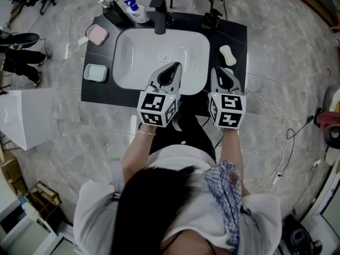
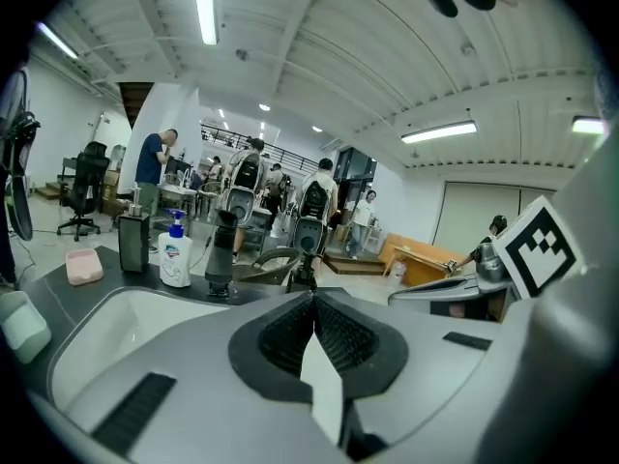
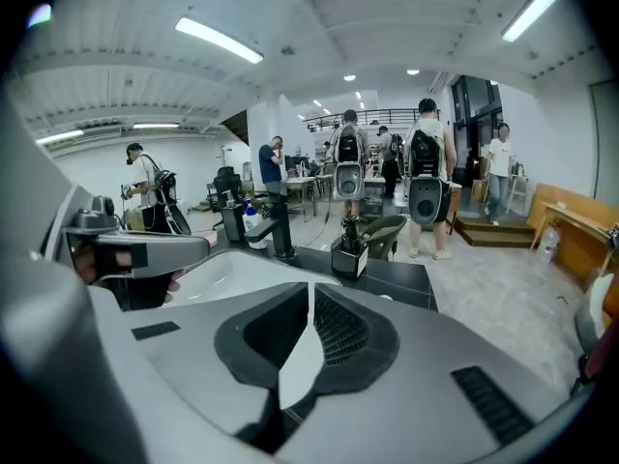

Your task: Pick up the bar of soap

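Observation:
The cream bar of soap point(image 1: 227, 54) lies on the dark countertop point(image 1: 234, 33), to the right of the white basin point(image 1: 133, 57). My right gripper point(image 1: 222, 71) hovers just short of the soap, over the counter's near right part, with its jaws shut and nothing between them point(image 3: 309, 290). My left gripper point(image 1: 172, 67) hangs over the near side of the basin, also shut and empty point(image 2: 311, 294). The gripper views look level across the room and do not show the soap clearly.
A black faucet point(image 1: 159, 15) stands behind the basin, with a white pump bottle point(image 1: 136, 9) and black dispensers point(image 1: 114, 13) beside it. A pink dish point(image 1: 97, 34) and a pale green one point(image 1: 95, 73) lie on the counter's left. People stand in the room behind.

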